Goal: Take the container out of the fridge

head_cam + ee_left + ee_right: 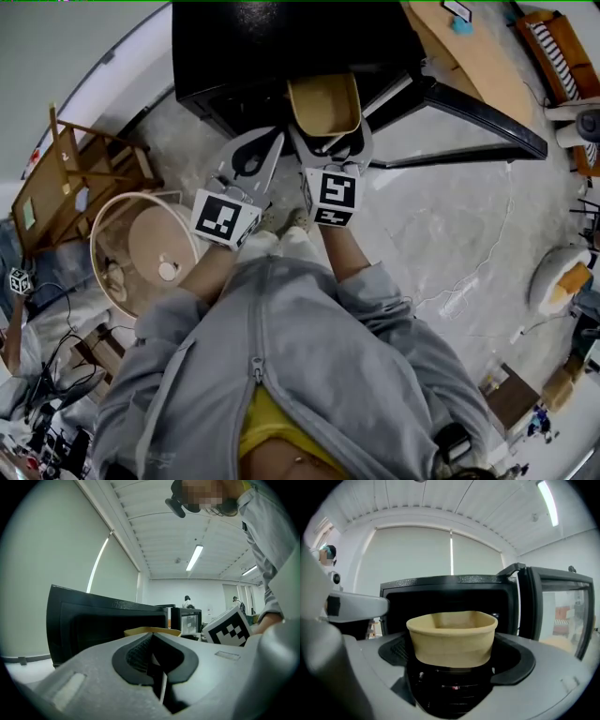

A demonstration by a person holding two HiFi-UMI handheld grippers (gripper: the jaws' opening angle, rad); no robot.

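A tan, bowl-like container (323, 103) (452, 637) sits between the jaws of my right gripper (330, 129) (452, 651), which is shut on its two sides. It hangs just in front of the black fridge (234, 47) (450, 585), level with the dark opening. The fridge door (469, 122) (553, 606) stands swung open to the right. My left gripper (272, 141) (152, 641) is beside the right one, to its left, with its jaws together and nothing in them. In the left gripper view the container's rim (152, 631) shows just past the jaws.
A round tan basket (141, 248) stands on the floor to the left, with a wooden frame (75, 178) behind it. A wooden table (478, 56) is at the back right. Cables and boxes (56, 394) lie at the lower left.
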